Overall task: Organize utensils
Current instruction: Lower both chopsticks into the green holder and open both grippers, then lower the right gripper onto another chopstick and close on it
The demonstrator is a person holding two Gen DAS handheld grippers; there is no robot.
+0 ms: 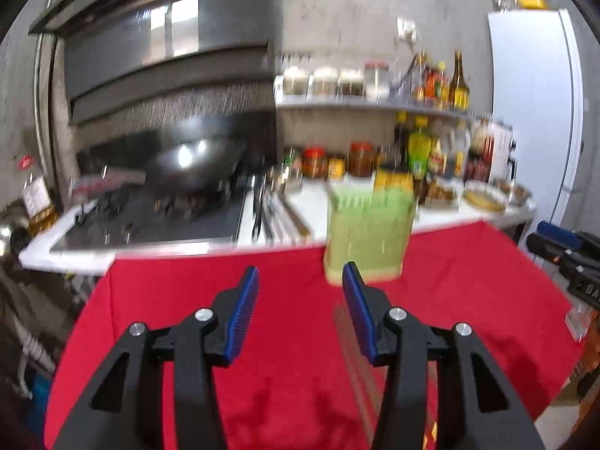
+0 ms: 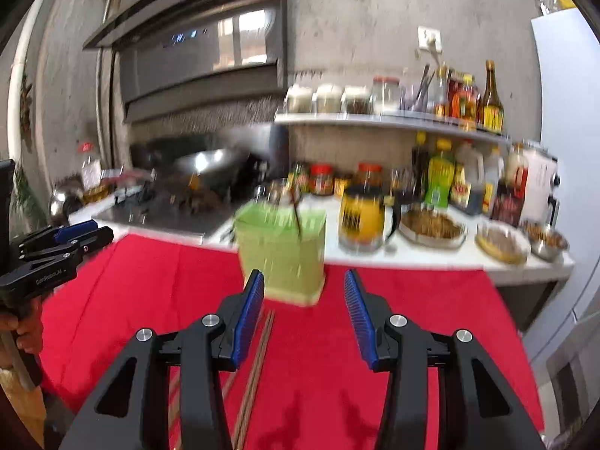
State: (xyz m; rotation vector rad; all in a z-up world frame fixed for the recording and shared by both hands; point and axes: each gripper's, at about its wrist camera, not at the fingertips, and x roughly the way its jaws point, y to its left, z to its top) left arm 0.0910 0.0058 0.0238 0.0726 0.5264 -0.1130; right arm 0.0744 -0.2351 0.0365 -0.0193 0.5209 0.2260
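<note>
Two grippers spread, empty: left gripper (image 1: pixel 300 275), right gripper (image 2: pixel 304 281). Aimed at chopsticks (image 2: pixel 258 360) lower centre on red cloth (image 2: pixel 412 318), prob. for green holder (image 2: pixel 281 251) mid-frame.

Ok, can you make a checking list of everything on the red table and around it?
Surface: red cloth over the table, blurred.
Job's things: green holder standing at the cloth's far edge, a dark stick in it; chopsticks lying on the cloth in front.
Clutter: nothing seen on the cloth.
Grippers: left gripper open, empty; right gripper open, empty, above the chopsticks.
Cables: nothing seen.
Surroundings: counter with jars, bottles, bowls; wok on the stove; white fridge.
</note>
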